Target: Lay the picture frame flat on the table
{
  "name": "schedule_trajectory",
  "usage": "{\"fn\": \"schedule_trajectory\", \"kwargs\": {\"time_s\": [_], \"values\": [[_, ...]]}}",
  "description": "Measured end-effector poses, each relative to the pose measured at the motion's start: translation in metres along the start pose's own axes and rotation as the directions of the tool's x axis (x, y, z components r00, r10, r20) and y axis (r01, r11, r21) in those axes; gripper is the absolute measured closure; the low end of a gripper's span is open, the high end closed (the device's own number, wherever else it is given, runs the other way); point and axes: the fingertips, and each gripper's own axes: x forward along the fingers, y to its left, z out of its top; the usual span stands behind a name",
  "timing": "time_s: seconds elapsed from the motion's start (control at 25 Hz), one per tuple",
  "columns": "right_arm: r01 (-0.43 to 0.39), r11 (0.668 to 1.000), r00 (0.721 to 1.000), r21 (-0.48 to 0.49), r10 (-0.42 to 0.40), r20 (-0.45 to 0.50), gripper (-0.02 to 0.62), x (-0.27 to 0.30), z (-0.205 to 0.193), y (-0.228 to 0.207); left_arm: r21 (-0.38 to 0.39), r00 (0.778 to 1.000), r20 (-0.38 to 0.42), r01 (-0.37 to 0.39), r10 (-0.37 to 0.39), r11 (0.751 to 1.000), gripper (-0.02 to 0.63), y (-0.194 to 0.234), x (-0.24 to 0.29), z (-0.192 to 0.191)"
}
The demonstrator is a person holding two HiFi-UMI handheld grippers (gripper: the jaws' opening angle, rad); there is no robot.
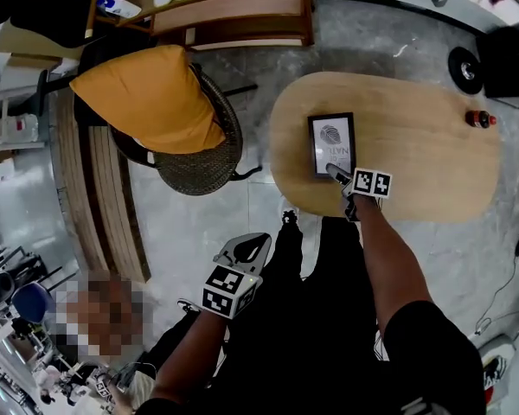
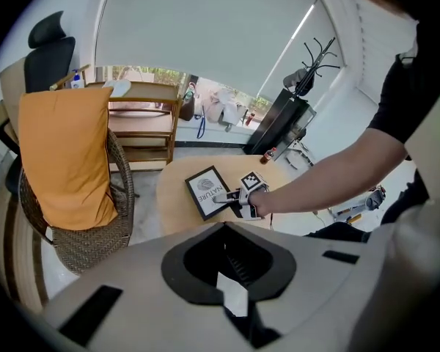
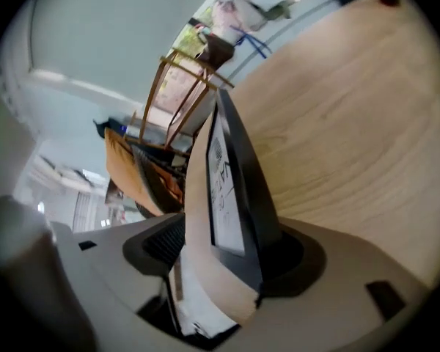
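The left gripper [image 1: 258,243] hangs low beside the person's left leg, off the table [image 1: 415,158] and well apart from the work. Its jaws are drawn together on nothing. I judge it is parked there because a light frame lying down needs no second hold. Beyond it, up and to its left, stands a wicker chair [image 1: 199,169] carrying an orange cushion [image 1: 151,98], clear of the job.

The picture frame [image 1: 332,143] lies print-side up on the near part of the oval wooden table, directly ahead of the right gripper [image 1: 336,174], with a short edge toward the person. That gripper reaches in from the table's near side, angled downward. Its jaws are spread wide with the frame's near edge between them, and one jaw sits over the printed face. I cannot tell whether that edge rests fully on the wood or is propped a little.

The frame looks as good as laid, and the wide jaws suggest its weight is being given to the table. What remains, I think, is drawing the gripper straight back without dragging the frame.

Far to this gripper's right a small red object [image 1: 480,118] sits well apart.
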Motion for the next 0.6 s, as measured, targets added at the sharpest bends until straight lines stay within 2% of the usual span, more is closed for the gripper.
{"fn": "schedule_trajectory", "kwargs": {"time_s": [0.12, 0.2, 0.28, 0.44, 0.52, 0.6], "values": [[0.041, 0.976, 0.985, -0.215, -0.076, -0.156, 0.288, 0.004, -0.02, -0.006, -0.017, 1.0, 0.003, 0.002, -0.002, 1.0, 0.601, 0.001, 0.005, 0.007], [0.063, 0.943, 0.96, -0.326, -0.146, -0.238, 0.282, 0.005, -0.035, -0.016, -0.017, 1.0, 0.004, 0.003, -0.003, 1.0, 0.601, 0.001, 0.009, 0.01], [0.115, 0.9, 0.927, -0.42, -0.249, -0.28, 0.282, 0.005, -0.046, -0.033, -0.016, 1.0, 0.005, 0.006, -0.006, 1.0, 0.601, -0.001, 0.012, 0.012], [0.219, 0.782, 0.856, -0.584, -0.441, -0.269, 0.298, 0.004, -0.051, -0.056, -0.014, 1.0, 0.003, 0.007, -0.007, 1.0, 0.601, -0.001, 0.011, 0.012], [0.229, 0.717, 0.831, -0.658, -0.496, -0.252, 0.328, 0.006, -0.051, -0.058, -0.013, 1.0, 0.002, 0.002, -0.002, 1.0, 0.601, 0.0, 0.011, 0.009], [0.22, 0.648, 0.796, -0.729, -0.551, -0.25, 0.328, 0.007, -0.056, -0.06, -0.012, 1.0, 0.0, -0.004, 0.004, 1.0, 0.601, 0.001, 0.008, 0.004]]}}
